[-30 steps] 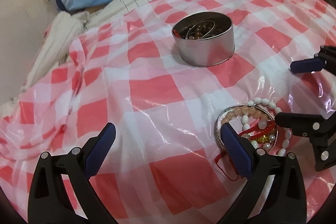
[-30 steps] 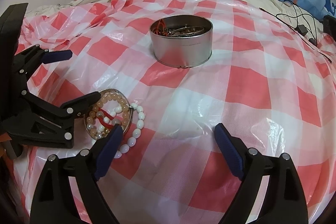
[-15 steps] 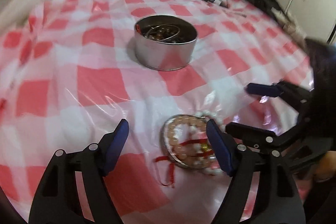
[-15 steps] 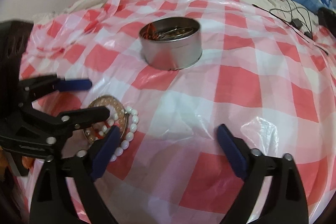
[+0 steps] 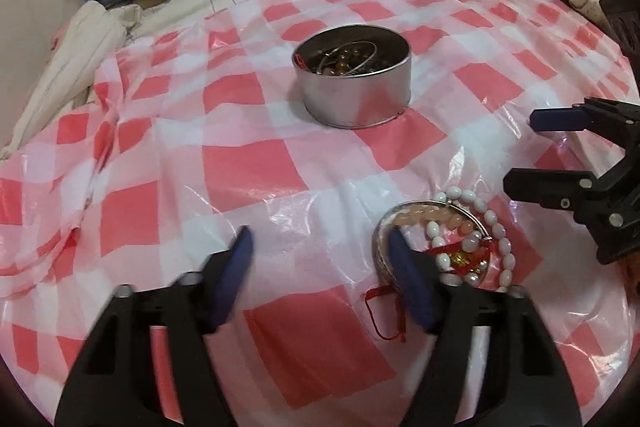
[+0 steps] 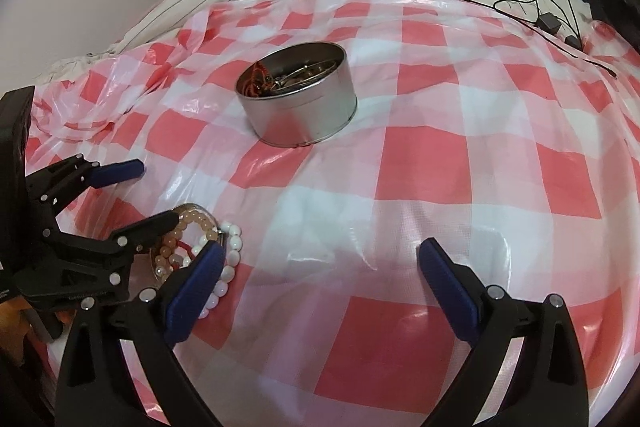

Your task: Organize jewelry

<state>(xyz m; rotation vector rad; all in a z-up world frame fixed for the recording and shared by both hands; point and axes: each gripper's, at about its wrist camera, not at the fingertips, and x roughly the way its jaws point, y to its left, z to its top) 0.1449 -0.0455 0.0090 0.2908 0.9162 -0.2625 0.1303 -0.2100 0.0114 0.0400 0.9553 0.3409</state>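
Fingers of left gripper [image 5: 320,267] closing, nothing yet gripped; right-hand finger [image 5: 408,279] set over silver bangle's rim. Right gripper [image 6: 320,279] spread wide, empty, over red-and-white checked plastic sheet [image 6: 440,155] on bed. Heap of white, peach and red-cord beaded bracelets [image 5: 460,231] lying near round silver metal tin [image 5: 356,87], itself holding jewelry.

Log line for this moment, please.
left gripper: closing, nothing between jaws, one finger at bangle | right gripper: open, empty | bracelets: on cloth | tin: holds jewelry
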